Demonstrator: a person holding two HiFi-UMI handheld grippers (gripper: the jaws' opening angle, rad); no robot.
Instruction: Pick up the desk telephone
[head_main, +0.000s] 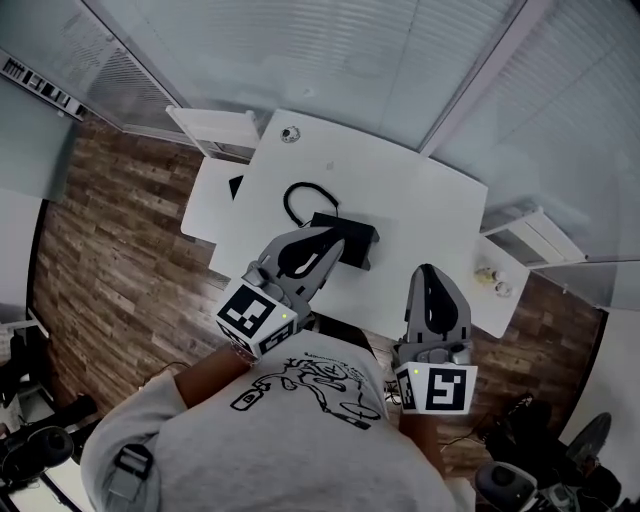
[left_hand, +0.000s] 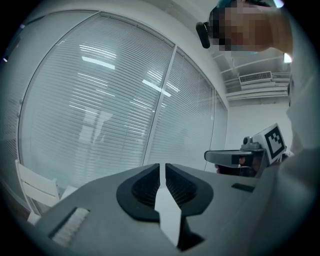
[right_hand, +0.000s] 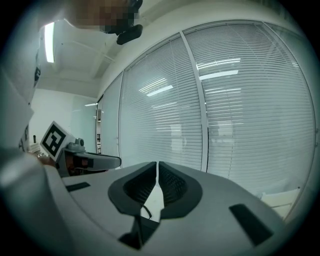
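Note:
The black desk telephone (head_main: 345, 238) lies near the middle of the white desk (head_main: 420, 200). Its cord (head_main: 298, 197) loops toward the far side. My left gripper (head_main: 335, 243) is shut and empty, hovering just over the phone's near left end. My right gripper (head_main: 428, 271) is also shut and empty, above the desk's near edge to the right of the phone. In the left gripper view the jaws (left_hand: 162, 169) stand together, pointing at the window blinds, with the right gripper (left_hand: 234, 158) beside them. In the right gripper view the jaws (right_hand: 157, 169) are together.
A white chair (head_main: 215, 130) stands at the desk's far left and another (head_main: 535, 238) at its right. A lower white side table (head_main: 205, 195) adjoins the left edge. Small items (head_main: 495, 281) sit on the right corner. Window blinds (head_main: 330, 60) lie beyond the desk.

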